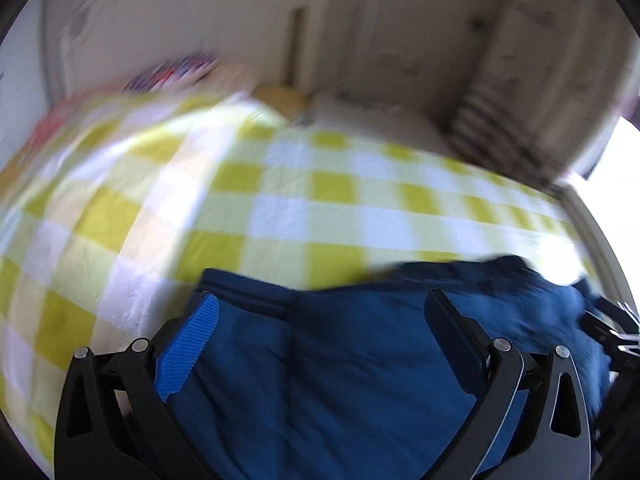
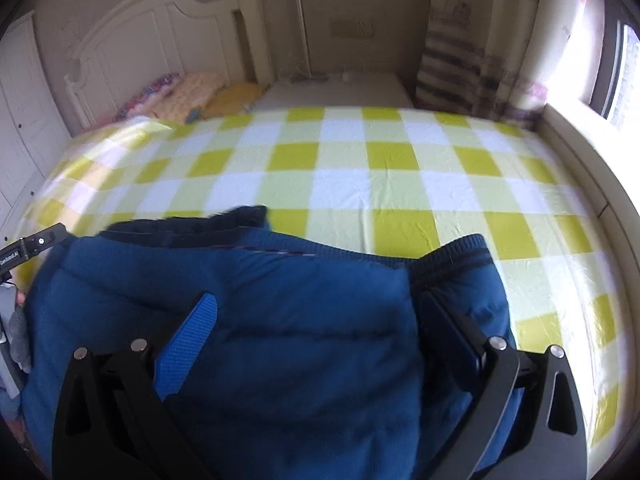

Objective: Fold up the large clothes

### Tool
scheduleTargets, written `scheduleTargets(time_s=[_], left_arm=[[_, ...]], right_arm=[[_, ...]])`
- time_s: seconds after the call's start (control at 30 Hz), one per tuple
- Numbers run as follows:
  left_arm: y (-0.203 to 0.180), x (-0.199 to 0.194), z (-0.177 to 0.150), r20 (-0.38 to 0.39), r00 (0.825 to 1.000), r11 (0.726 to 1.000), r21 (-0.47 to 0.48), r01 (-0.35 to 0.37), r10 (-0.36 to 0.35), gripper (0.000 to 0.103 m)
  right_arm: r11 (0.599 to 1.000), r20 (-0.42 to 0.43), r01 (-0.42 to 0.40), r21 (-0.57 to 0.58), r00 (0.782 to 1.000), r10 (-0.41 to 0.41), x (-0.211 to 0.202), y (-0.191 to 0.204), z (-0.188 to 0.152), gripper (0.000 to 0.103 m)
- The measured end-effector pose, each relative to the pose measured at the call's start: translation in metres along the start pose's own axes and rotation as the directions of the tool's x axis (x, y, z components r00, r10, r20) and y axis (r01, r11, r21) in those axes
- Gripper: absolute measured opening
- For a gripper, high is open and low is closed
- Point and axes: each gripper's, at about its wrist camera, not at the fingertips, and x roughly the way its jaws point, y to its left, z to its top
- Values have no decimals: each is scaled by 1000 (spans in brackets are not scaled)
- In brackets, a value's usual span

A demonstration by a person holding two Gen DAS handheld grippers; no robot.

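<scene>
A large blue padded jacket (image 2: 280, 320) with dark ribbed trim lies on the near part of a bed; it also shows in the left wrist view (image 1: 340, 360). My left gripper (image 1: 324, 312) stands wide open, its fingers on either side of the jacket's fabric. My right gripper (image 2: 320, 312) is also wide open, with the jacket bulging up between its fingers and a ribbed cuff (image 2: 460, 256) just beyond the right finger. The left wrist view is blurred by motion. Each gripper shows at the edge of the other's view.
The bed is covered with a yellow and white checked sheet (image 2: 360, 168). A white headboard (image 2: 132, 48) and pillows (image 2: 192, 96) are at the far left. A curtain (image 2: 460, 60) and a bright window (image 2: 592, 40) are at the right.
</scene>
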Motion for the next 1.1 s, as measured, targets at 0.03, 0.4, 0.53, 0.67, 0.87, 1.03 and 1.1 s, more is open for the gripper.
scheduleTargets(time_s=[0.03,0.4,0.53,0.67,0.87,1.03,1.1], left_arm=[[-19,-14,-5,18,1000,998,57,-10,9,99],[-45,25,-53,-96,995,993,115,-23,34,99],[-28,1,-51,-38,998,996,73,-50,53,99],[6,-31,-59,34,989,987,60,-147,145,99],[59,-12,-71,-102,994,993,-102,-60,49,99],[60,-17,-68,-72,992,988,-114,-107,99,99],[52,-38,-72,0,987,983,-91,-157,158,99]], right_arm=[[999,12,-16,-49,1000,16,-11,14,-6,100],[970,-96,-60,-236,995,38,11,70,-48,100],[983,-61,-34,-180,998,24,-5,54,-49,100],[994,-41,11,-105,999,-16,-24,12,-57,100],[1000,-51,-22,-4,998,22,-17,-24,-71,101],[999,-31,-29,18,999,30,-23,-28,-72,100],[1000,22,21,17,1000,-22,-44,-24,-74,100]])
